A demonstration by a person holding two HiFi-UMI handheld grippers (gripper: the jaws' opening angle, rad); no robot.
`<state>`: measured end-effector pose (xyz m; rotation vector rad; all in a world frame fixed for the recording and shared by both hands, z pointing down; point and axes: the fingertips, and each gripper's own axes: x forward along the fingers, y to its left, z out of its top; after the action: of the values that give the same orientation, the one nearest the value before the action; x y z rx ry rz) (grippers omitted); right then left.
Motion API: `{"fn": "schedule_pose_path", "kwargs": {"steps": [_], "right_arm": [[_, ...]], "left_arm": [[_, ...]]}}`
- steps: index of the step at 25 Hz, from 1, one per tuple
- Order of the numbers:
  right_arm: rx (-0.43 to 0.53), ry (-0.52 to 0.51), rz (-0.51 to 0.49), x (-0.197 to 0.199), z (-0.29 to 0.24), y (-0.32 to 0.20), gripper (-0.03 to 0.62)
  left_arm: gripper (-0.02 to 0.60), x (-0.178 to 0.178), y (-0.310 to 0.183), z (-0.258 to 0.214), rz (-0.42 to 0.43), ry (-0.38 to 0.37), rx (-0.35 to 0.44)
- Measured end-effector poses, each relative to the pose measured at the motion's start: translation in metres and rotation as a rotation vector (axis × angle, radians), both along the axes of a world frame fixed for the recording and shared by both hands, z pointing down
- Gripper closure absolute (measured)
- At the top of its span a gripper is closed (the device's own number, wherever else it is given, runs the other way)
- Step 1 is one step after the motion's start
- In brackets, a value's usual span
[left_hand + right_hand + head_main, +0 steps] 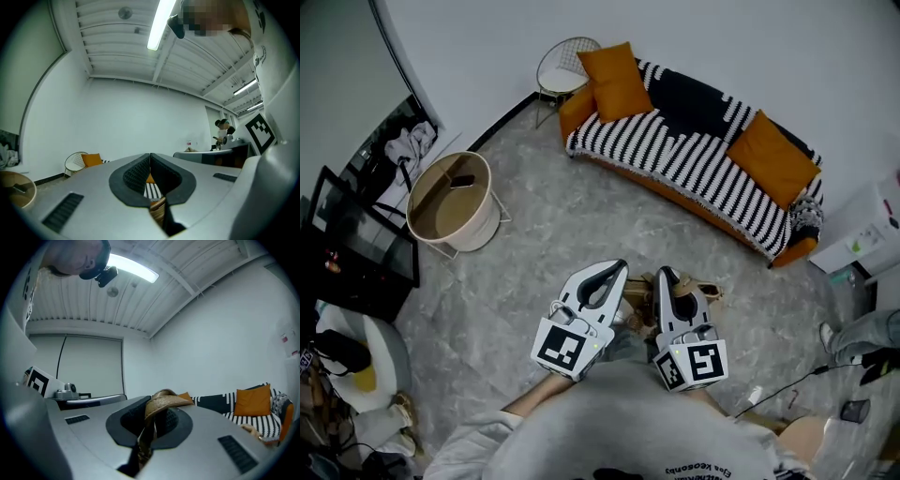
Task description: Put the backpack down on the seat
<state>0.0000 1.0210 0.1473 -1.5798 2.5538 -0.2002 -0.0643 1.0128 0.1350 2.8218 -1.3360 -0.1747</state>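
Note:
The seat is a sofa under a black-and-white striped throw, with orange cushions at both ends; it stands across the floor ahead of me. Both grippers are held close to my chest. My left gripper is shut, and a tan woven strap of the backpack is pinched low between its jaws. My right gripper is shut on a tan backpack strap that loops over its jaws. Only tan bits of the backpack show beyond the grippers; the rest is hidden beneath them.
A round beige basket on a wire stand sits on the floor at the left. A wire chair stands by the sofa's left end. A dark screen is at far left; a cable and a white cabinet at right.

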Motion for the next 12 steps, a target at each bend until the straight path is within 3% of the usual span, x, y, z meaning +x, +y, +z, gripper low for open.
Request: {"fn": "schedule_pose_path", "kwargs": {"steps": [12], "right_arm": [[0.003,0.006,-0.129,0.035,-0.003,-0.143,0.560]], "left_arm": [[0.561,0.041,-0.133,0.008,-0.105,0.006,-0.028]]}}
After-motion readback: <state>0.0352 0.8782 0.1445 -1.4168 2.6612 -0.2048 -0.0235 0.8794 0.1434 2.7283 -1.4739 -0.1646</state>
